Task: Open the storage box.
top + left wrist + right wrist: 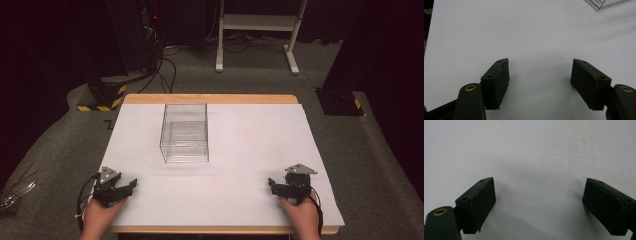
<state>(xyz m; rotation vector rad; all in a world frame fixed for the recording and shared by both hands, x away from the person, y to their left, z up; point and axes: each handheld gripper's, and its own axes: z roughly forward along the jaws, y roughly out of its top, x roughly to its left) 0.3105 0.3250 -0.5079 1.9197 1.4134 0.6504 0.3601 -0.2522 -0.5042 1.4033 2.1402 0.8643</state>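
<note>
A clear plastic box stands upright on the white tabletop, left of centre toward the far edge, with nothing visible inside it. Its corner shows at the top of the left gripper view. Well apart from it, near the front edge, the left gripper and right gripper rest with jaws spread wide, holding nothing.

My left gripper and right gripper are black, each topped grey. Clear box on white table cover, tan wood edge; faint yellowish stains on the white
</note>
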